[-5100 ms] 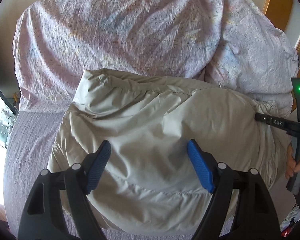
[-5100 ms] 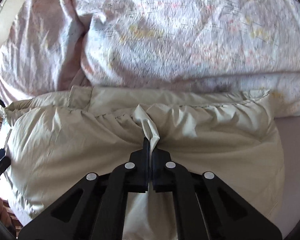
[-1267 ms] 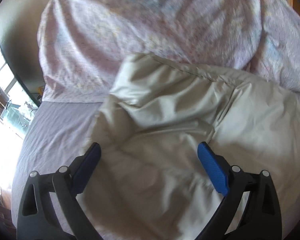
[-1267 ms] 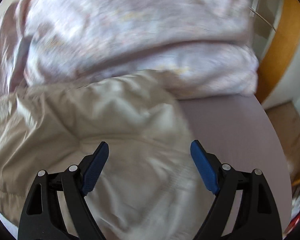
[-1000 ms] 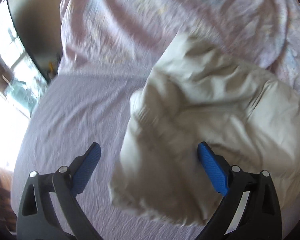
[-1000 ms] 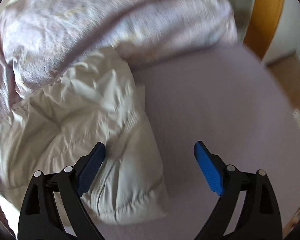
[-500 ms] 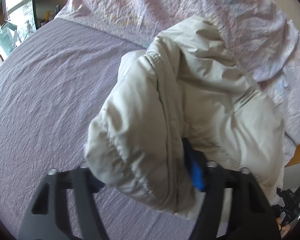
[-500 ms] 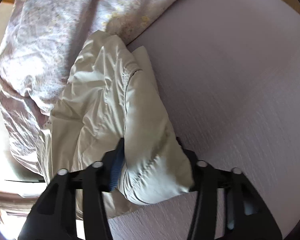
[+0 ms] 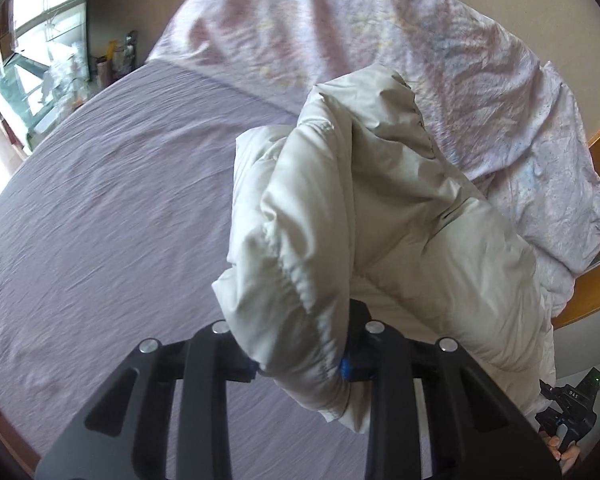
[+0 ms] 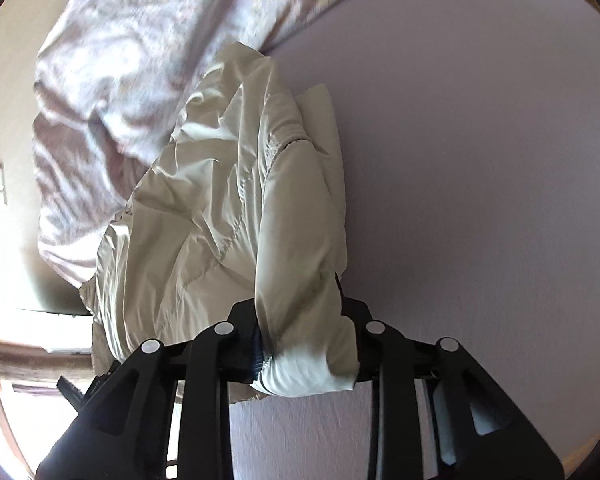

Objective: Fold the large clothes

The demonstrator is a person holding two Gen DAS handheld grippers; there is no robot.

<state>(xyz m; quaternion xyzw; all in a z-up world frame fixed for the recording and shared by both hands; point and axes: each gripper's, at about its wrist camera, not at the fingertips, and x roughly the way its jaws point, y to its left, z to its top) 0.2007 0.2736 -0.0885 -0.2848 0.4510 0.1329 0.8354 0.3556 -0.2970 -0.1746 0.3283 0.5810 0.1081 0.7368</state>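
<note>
A pale beige padded jacket (image 9: 364, 216) hangs bunched above the lilac bed sheet (image 9: 100, 208). My left gripper (image 9: 302, 364) is shut on one thick end of it, the fabric bulging between the jaws and hiding the pads. My right gripper (image 10: 306, 354) is shut on the other end of the jacket (image 10: 228, 200), which stretches away from it towards the duvet. The right gripper also shows at the lower right of the left wrist view (image 9: 568, 404).
A crumpled pink-lilac duvet (image 9: 380, 40) is heaped at the head of the bed, also in the right wrist view (image 10: 140, 40). A wooden bed frame (image 9: 596, 288) runs on the right. A window (image 9: 40, 40) and clutter are at the far left.
Both grippers were open over the jacket a second ago; they have closed on its two ends and lifted it. The right gripper let go of a fabric pinch before that.
</note>
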